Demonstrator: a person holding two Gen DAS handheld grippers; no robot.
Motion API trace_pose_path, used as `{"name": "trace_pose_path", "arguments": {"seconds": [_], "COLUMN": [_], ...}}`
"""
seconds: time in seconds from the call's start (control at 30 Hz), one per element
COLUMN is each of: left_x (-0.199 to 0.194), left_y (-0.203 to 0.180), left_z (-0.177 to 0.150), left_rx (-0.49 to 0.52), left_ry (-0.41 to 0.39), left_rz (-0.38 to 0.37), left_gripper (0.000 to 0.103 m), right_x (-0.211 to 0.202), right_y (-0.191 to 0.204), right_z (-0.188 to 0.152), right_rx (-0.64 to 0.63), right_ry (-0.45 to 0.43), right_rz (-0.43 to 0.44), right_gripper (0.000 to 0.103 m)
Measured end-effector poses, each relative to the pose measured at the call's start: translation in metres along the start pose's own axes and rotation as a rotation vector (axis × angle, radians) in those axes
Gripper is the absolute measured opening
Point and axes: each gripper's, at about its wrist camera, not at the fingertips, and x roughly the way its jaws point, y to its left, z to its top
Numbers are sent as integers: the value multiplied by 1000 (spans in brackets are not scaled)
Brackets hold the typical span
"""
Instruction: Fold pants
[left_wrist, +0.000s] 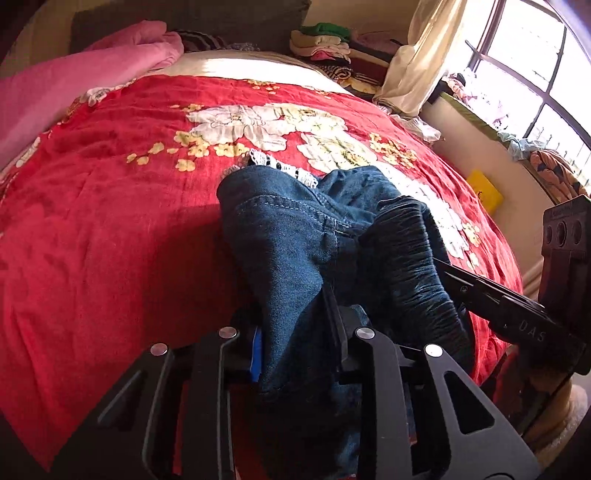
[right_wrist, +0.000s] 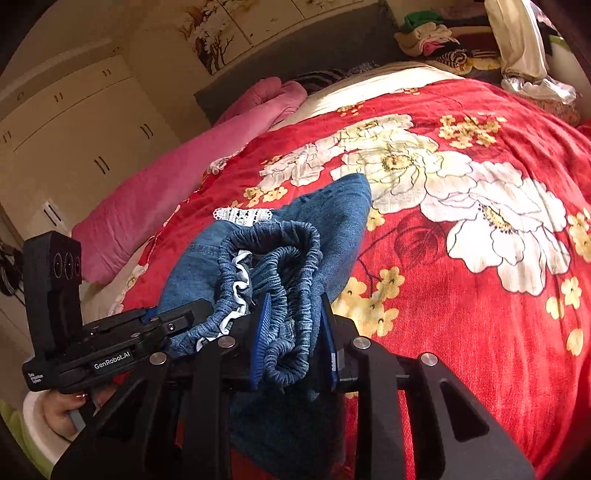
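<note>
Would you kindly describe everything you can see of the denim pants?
The pants are blue denim, small, with a gathered elastic waistband, pale stitched seams and white lace trim. They are bunched, not yet folded flat. The right gripper is shut on the waistband between its blue pads; the left gripper is shut on denim beside it. The far end rests on the red floral bedspread.

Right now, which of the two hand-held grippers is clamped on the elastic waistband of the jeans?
The right hand-held gripper: its blue pads pinch the gathered elastic waistband. The left hand-held gripper grips plain denim instead.
</note>
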Motion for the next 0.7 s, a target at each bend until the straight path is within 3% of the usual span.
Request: {"name": "trace_pose_path", "arguments": {"seconds": [0.33, 0.7], "left_x": [-7, 29], "left_y": [-7, 6], "left_z": [46, 87], "left_rx": [26, 13], "left_ry": [-88, -137], "left_rz": [10, 54], "left_gripper": [18, 18], "right_x": [3, 53], "right_y": [5, -20], "right_z": [48, 88], "right_rx": [-51, -35], "right_ry": [-73, -58], "right_rz": [-1, -36], "right_gripper": [24, 24]}}
